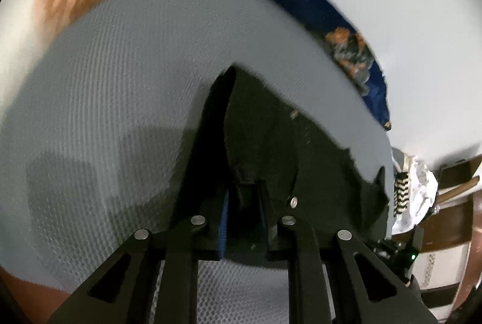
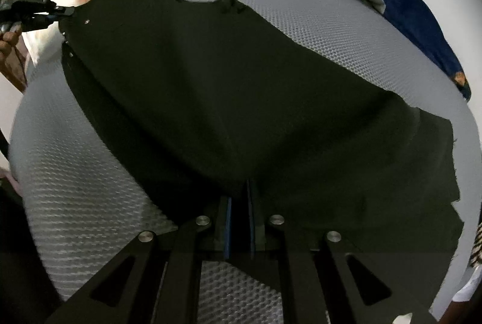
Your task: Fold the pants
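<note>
Right wrist only: left tool [image 2: 64,11] pinching pants [image 2: 241,101] corner.

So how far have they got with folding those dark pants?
Early, it seems. Done: both grippers have taken hold of the black pants. In hand: the left gripper and right gripper each pinch an edge, holding the cloth stretched above the grey mattress. Left: no neat fold shows yet, so the folding proper appears to remain.

Left tool [image 1: 244,203]: fingers closed to a narrow gap, gripping dark cloth. Right tool [image 2: 239,203]: fingers likewise pinched together on dark cloth.
</note>
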The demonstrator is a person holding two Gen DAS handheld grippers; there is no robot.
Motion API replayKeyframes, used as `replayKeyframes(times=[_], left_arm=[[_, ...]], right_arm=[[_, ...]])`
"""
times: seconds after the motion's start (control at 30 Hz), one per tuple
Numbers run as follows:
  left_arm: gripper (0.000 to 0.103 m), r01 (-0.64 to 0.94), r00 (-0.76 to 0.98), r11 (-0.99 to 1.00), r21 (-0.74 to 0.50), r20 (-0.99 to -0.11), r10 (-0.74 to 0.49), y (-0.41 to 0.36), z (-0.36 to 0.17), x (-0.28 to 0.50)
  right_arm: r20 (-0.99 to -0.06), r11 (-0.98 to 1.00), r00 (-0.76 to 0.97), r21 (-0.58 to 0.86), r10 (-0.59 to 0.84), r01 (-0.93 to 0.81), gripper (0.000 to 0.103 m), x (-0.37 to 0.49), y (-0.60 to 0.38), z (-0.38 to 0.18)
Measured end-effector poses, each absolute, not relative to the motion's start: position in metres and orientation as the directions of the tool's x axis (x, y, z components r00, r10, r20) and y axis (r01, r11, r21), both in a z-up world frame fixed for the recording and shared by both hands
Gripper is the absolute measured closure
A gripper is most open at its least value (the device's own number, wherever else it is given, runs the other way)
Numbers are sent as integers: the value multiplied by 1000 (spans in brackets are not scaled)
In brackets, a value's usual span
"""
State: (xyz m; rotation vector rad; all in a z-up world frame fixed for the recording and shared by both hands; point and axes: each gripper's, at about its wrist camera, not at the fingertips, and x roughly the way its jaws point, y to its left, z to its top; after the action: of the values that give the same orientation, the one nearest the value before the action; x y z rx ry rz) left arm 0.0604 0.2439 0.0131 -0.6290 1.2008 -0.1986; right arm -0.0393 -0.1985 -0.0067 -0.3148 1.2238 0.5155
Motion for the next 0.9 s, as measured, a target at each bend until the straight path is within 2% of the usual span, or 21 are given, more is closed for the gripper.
replayKeyframes(times=[0.1,0.17,0.27,0.4,0.43,0.5,0.53,0.57,0.67,0.77,0.9], left_arm=[[86,-160,369,846,-508,-826,-426,241,14,64],[86,-178,331,860,-478,-852,-405,242,-3,63],[86,-227,299,848,-480,-863,-408,248,-27,56],[82,-226,326,839,-496,-850,-414,254,-26,46],[78,-219,329,845,-488,-852,-407,259,-22,40],[64,-216,322,866,-451,-870,-372,261,-13,35],[53,-215,322,879,-425,-881,-347,261,-9,34],[49,-212,322,891,-401,-890,-323,262,-5,31],[49,-174,349,940,-294,-911,-220,258,15,21],[49,-51,457,985,-165,-881,-124,228,48,7],[47,200,536,971,-134,-814,-223,156,77,2]], right_arm=[[-949,837,228,61,218,-544,96,-47,-193,-4],[-953,832,212,66,216,-552,95,-52,-189,-11],[-951,836,214,75,224,-543,95,-54,-190,-14],[-952,835,190,102,240,-541,93,-52,-191,-15],[-952,833,185,108,244,-542,92,-51,-191,-15],[-951,836,182,117,249,-535,92,-39,-193,-17],[-950,839,184,120,252,-531,92,-38,-194,-17],[-949,840,184,124,256,-528,91,-33,-195,-19],[-945,846,191,132,264,-516,91,-36,-195,-16],[-942,852,195,143,273,-503,91,-35,-197,-16],[-936,863,180,189,303,-469,89,-31,-201,-16]])
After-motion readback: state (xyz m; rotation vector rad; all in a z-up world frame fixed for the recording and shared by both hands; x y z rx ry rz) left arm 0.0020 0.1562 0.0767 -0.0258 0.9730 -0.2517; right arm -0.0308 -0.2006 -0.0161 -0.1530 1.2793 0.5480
